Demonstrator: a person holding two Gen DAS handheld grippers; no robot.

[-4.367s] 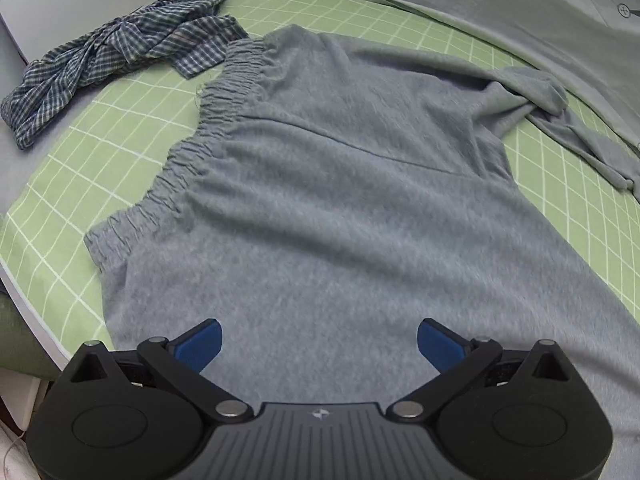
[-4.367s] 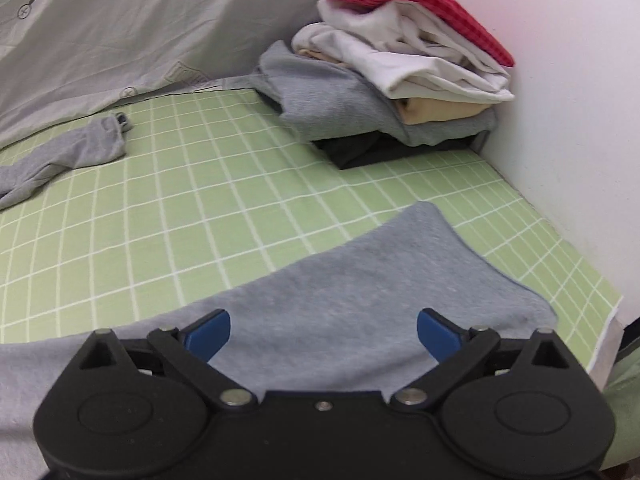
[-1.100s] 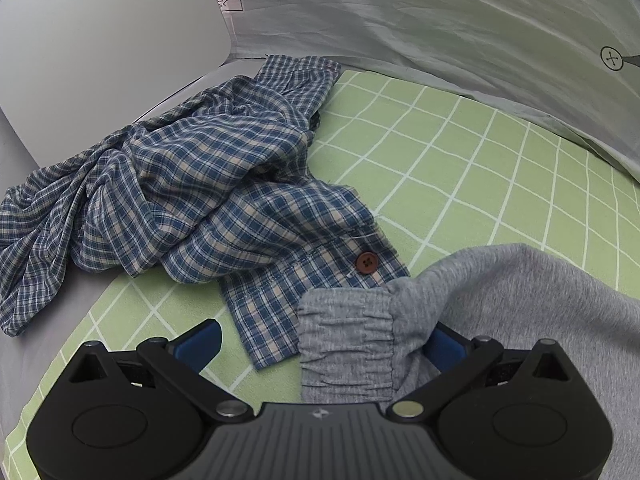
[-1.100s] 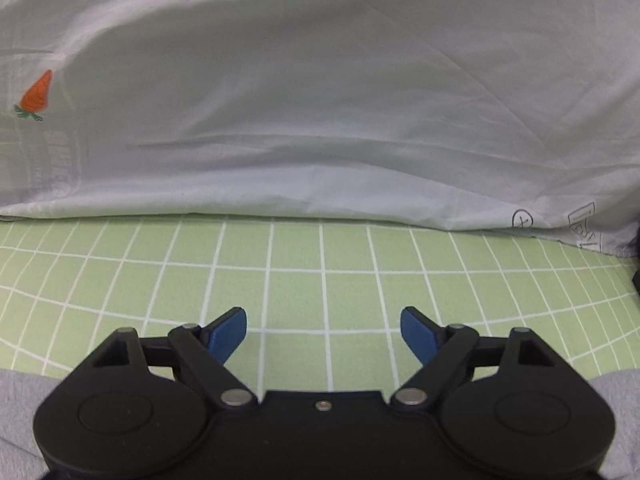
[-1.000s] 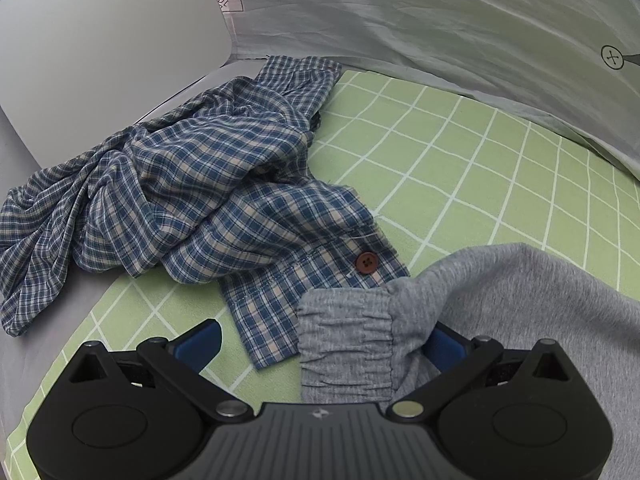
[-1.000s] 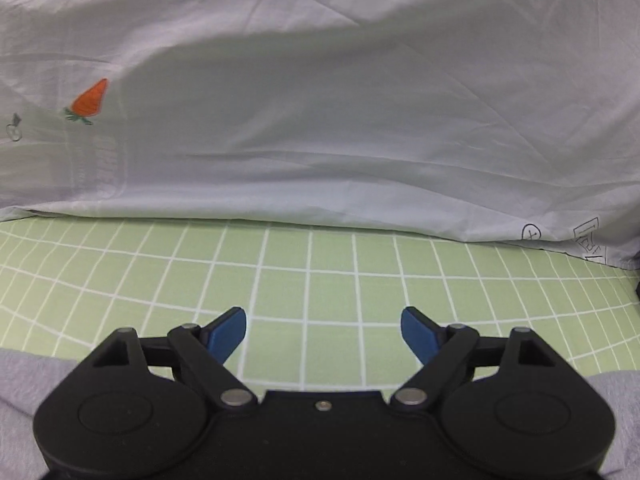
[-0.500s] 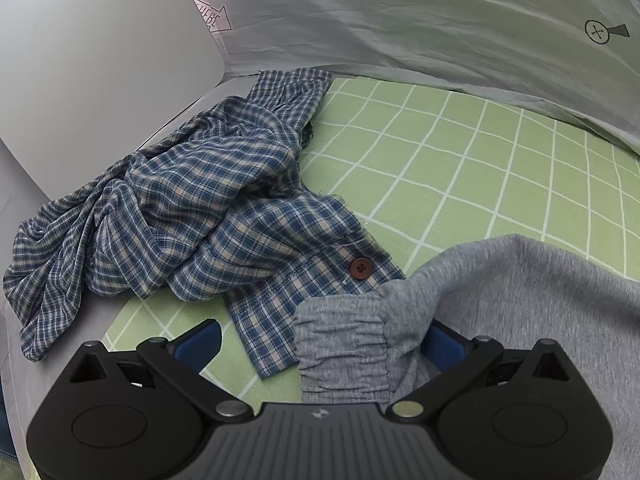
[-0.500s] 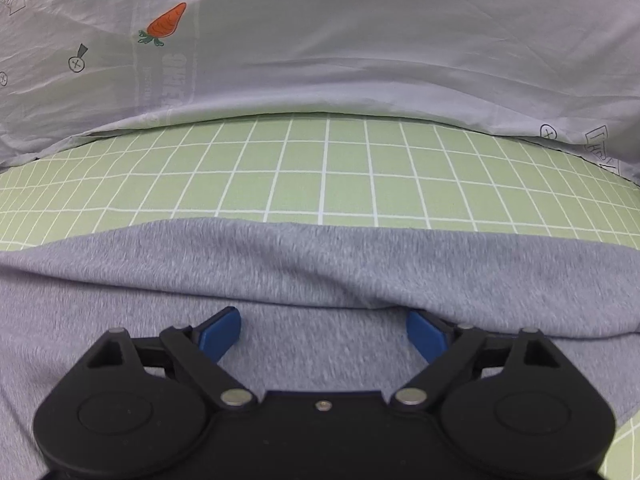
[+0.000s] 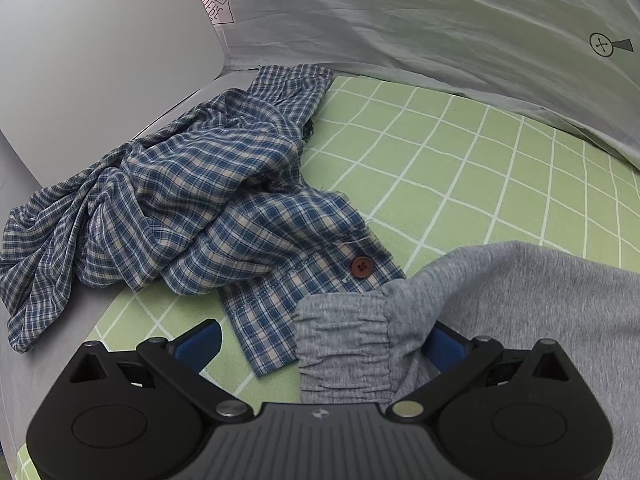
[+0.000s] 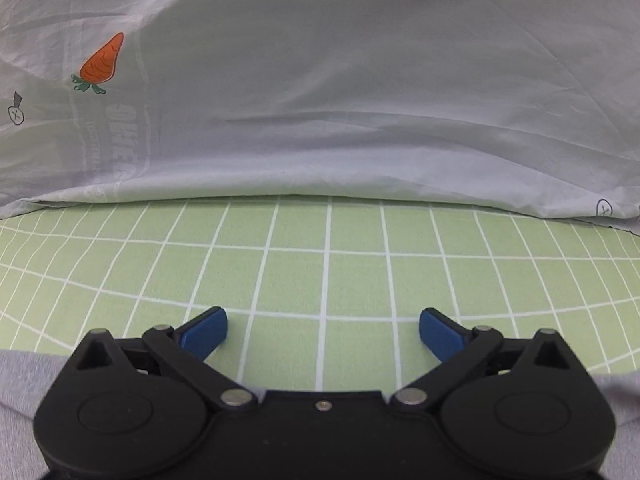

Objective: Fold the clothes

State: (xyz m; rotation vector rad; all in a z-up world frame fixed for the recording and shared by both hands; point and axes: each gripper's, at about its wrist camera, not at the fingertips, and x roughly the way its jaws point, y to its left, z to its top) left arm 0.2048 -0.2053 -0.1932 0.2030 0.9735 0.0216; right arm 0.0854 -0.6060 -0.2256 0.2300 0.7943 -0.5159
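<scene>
Even, soft indoor light in both wrist views; no glare.

Fisheye bending strong: grid lines on the green checked sheet (image 10: 320,264) bow outward, corners vignette to black. Left view crisp, with faint shadows in the folds of the plaid shirt (image 9: 168,208) and under the grey waistband (image 9: 344,332). Right view slightly softer; grey duvet (image 10: 340,100) shows gentle crease shading and a thin shadow along its lower edge.
</scene>
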